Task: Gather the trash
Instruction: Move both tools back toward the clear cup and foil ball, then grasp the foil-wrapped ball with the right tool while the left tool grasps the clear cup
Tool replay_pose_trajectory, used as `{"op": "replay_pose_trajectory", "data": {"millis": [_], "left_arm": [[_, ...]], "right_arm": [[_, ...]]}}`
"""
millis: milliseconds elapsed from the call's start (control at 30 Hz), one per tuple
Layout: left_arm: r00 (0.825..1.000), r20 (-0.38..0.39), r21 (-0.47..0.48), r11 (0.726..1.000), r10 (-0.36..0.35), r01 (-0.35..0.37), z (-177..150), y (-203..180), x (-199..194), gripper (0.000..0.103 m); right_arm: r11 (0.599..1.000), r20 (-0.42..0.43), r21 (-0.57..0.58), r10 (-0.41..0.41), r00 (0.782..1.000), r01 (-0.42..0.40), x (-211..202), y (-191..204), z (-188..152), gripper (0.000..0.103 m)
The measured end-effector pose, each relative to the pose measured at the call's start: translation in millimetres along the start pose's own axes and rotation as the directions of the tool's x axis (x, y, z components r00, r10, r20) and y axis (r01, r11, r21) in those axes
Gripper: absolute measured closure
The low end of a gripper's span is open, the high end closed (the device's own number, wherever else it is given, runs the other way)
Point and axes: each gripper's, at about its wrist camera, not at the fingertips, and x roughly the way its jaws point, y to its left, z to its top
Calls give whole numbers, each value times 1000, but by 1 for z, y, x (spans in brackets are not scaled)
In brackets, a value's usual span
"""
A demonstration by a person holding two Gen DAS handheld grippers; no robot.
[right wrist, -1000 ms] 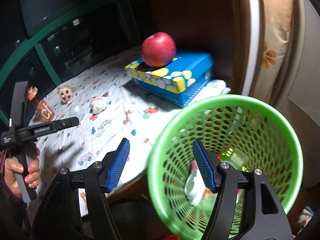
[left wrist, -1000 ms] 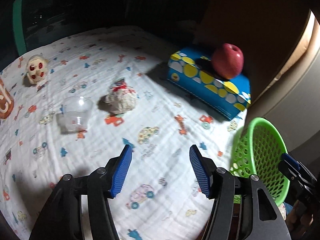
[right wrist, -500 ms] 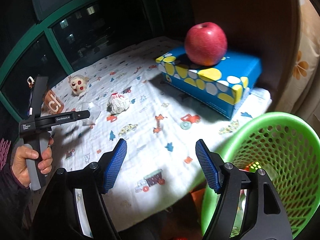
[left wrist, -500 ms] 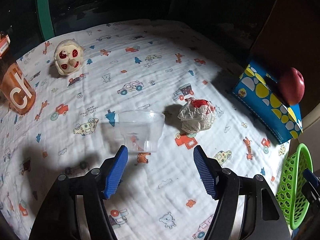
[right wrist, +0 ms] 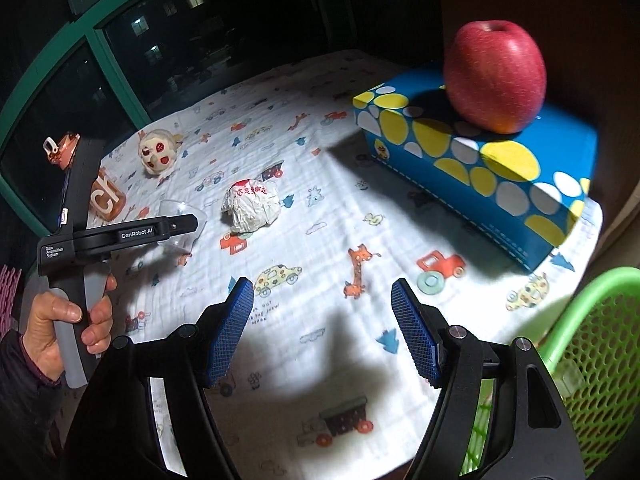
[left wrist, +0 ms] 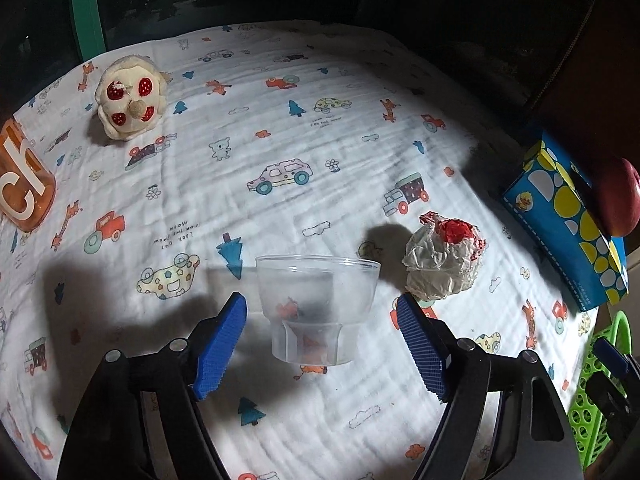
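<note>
Plastic cup [left wrist: 318, 308] stands upright dead ahead, between my left gripper [left wrist: 322, 346] pads — jaws wide, not touching; right gripper [right wrist: 322, 330] wide, empty, farther off.

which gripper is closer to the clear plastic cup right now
Left. The left gripper is open with the clear plastic cup between its fingers, untouched. The right gripper is open over bare cloth near the green basket, well away.

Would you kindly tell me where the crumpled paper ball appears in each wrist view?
Left wrist: paper ball right of centre, beside the clear cup.
Right wrist: paper ball left of centre, beyond the open fingers.
Shared landmark: blue box.
</note>
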Motion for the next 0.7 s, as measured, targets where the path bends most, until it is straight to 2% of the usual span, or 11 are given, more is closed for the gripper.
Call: {"op": "replay_pose_trajectory", "data": {"millis": [100, 200, 467, 700], "left_arm": [[1000, -3, -14, 1000, -21, 21, 2, 5, 5, 31], [999, -9, -13, 999, -49, 49, 3, 8, 9, 44], [996, 19, -45, 995, -91, 92, -4, 23, -5, 46], [994, 55, -65, 993, -93, 96, -8, 40, -31, 46]], "right_arm": [[1000, -13, -10, 1, 1000, -1, 11, 4, 4, 32], [1000, -26, -18, 12, 1000, -12, 22, 8, 8, 32], [998, -59, -43, 47, 997, -50, 56, 27, 24, 32], [994, -84, -74, 77, 994, -83, 93, 49, 41, 32]]}}
